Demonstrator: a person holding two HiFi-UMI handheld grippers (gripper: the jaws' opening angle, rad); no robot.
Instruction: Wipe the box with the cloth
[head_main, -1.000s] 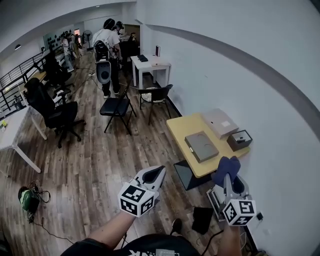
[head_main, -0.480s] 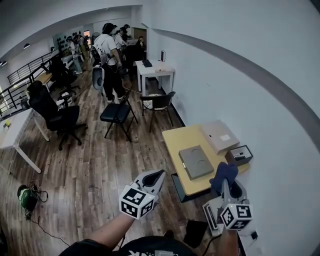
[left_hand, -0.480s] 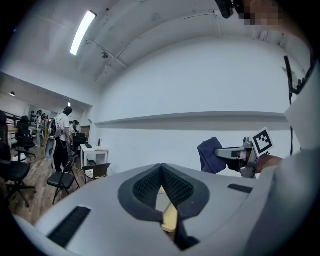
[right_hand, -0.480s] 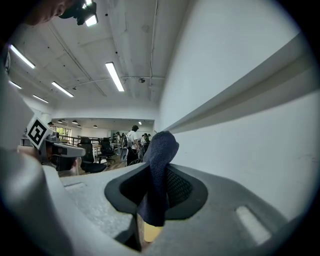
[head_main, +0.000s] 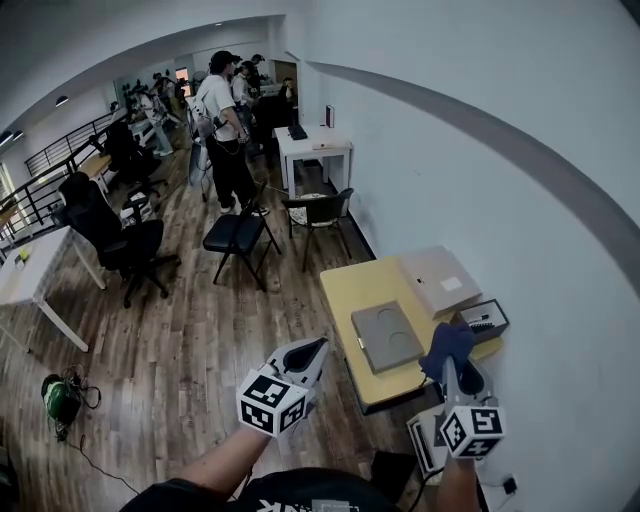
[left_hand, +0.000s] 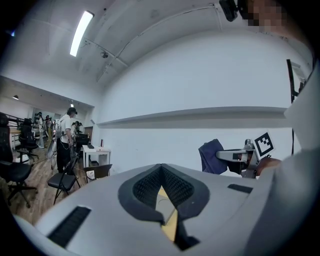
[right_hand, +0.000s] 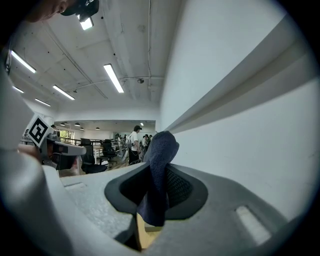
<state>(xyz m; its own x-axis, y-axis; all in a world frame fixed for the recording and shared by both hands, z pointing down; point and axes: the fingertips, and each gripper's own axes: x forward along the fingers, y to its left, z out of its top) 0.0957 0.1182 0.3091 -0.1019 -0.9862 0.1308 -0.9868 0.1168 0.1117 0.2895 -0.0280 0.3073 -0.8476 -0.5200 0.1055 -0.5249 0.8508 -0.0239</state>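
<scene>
Yellow table (head_main: 345, 290) against white wall (head_main: 480, 150); right gripper (right_hand: 152, 192) clamps cloth (head_main: 449, 343); left gripper (left_hand: 161, 185) closed, empty.

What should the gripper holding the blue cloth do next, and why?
Probably bring the right gripper down toward the flat grey box on the yellow table. Its jaws clamp the dark blue cloth, but the gripper hangs by the table's near corner, and the cloth looks clear of every box.

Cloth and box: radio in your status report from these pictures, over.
Left tool shut, empty. Right tool shut on cloth, held in air. Grey box on yellow table, not yet touched. Nothing seen between cloth and box.
</scene>
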